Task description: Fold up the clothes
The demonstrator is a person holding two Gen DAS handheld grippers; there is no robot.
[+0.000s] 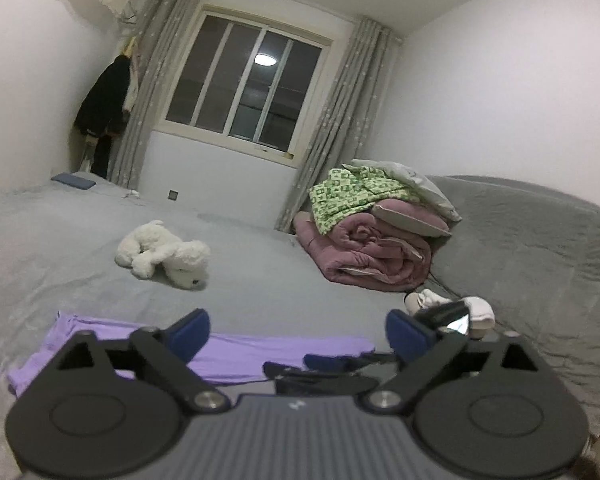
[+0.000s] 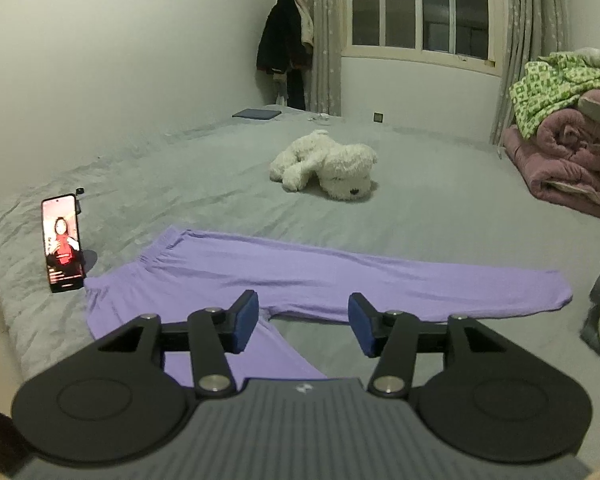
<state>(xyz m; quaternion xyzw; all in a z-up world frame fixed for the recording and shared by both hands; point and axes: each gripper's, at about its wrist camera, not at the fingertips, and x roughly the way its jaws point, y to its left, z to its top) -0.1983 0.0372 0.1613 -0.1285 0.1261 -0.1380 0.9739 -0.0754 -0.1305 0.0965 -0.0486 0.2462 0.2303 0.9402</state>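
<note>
The trousers (image 2: 260,268) in front of me are plain lilac, no print on them. My gripper pads (image 2: 244,322) are dark blue on black arms, with a ribbed grey body behind. The bedsheet (image 2: 420,216) is a flat pale grey. The stuffed dog (image 2: 328,164) is white with a black nose. The rolled quilt (image 2: 560,160) is dusty pink, and the cloth (image 2: 548,84) on top of it is bright green with a small white square pattern (a check of sorts). The curtains (image 1: 340,120) are grey with tiny pale motifs. The coat (image 2: 278,40) hanging in the corner is black. The phone (image 2: 62,244) screen glows red and pink.
</note>
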